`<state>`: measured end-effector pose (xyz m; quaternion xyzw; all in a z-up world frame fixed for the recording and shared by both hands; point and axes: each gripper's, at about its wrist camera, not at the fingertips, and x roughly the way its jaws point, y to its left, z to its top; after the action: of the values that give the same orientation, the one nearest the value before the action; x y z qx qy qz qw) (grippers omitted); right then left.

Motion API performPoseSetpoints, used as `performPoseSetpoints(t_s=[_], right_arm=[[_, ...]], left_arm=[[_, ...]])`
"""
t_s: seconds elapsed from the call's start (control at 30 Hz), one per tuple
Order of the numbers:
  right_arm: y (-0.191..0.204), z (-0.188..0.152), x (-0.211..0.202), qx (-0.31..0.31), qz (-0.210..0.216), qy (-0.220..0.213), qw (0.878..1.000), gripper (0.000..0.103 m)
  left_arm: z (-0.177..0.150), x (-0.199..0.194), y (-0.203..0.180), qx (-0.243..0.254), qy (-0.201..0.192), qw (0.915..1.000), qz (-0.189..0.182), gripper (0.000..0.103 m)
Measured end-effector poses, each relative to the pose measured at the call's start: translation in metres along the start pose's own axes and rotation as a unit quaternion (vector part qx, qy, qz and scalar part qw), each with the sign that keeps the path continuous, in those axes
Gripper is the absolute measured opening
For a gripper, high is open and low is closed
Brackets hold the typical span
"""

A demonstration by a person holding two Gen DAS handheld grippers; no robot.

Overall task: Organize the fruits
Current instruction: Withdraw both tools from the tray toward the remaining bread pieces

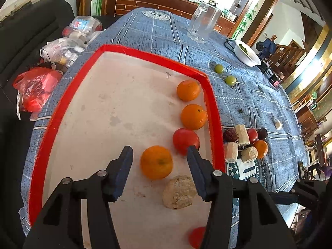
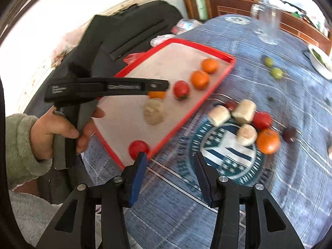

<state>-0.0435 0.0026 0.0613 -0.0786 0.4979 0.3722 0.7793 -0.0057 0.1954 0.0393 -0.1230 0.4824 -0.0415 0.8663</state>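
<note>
Both pairs of fingers stand apart, gripping nothing, mid-sort.
Left gripper hangs over the nearest orange on the red tray; right gripper hovers over cloth, so next I likely reach right to the fruit heap.

Left wrist cam sits close over the red tray, looking steeply down and away across the worktop. Right wrist cam hangs nearer the blue cloth right of the tray, same downward tilt. Both catch the tray and the skewered fruit.
</note>
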Motion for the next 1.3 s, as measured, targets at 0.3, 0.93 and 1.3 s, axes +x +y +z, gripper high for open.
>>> performPoseSetpoints(t_s=[0.3,0.93,1.3], right_arm=[[-0.041,-0.014,-0.021,0.058,-0.020,-0.018,0.998,0.048],[-0.105,-0.037,-0.053,0.141,-0.060,-0.040,0.987,0.056],[-0.154,-0.048,-0.075,0.205,-0.122,-0.057,0.969,0.056]], left_arm=[[0.001,-0.019,-0.018,0.001,-0.020,0.9998,-0.004,0.053],[-0.009,-0.003,-0.108,0.086,0.005,0.9960,-0.023,0.053],[-0.020,0.016,-0.143,0.130,0.031,0.9905,-0.032,0.053]])
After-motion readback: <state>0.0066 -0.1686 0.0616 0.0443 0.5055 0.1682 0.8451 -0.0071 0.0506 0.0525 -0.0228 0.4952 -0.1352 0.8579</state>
